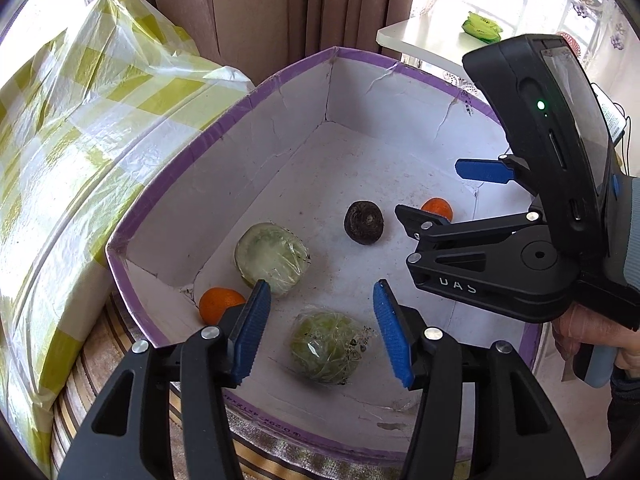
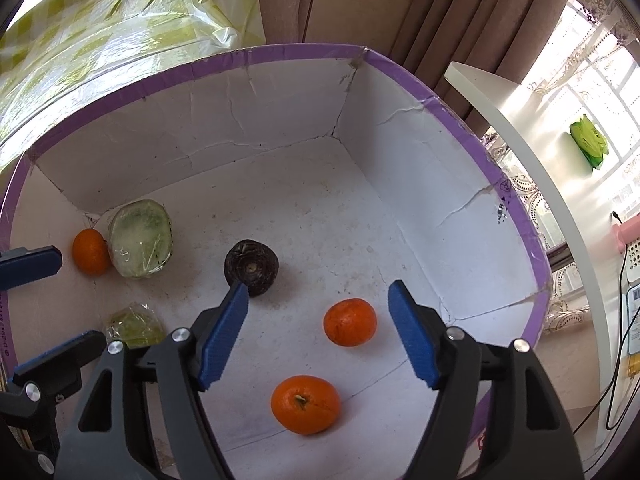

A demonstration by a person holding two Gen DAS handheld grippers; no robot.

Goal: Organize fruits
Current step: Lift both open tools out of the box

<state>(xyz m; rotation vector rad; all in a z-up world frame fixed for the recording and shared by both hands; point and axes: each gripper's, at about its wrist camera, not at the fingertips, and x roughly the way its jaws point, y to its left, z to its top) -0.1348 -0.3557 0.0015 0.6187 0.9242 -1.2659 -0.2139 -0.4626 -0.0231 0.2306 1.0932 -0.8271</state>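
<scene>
We noted brown curtains [image 1: 256,4] hanging behind, with bright daylight through a lace-draped window [image 2: 592,40] at right. A white shelf [image 2: 532,152] held a green packet [image 2: 589,142]. A yellow-checked plastic cover [image 1: 80,128] lay draped at left.

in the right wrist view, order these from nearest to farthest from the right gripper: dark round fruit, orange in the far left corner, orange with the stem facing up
From the right gripper:
1. orange with the stem facing up, just below the fingertips.
2. dark round fruit, beyond the left finger.
3. orange in the far left corner, beside the wrapped green piece.
</scene>
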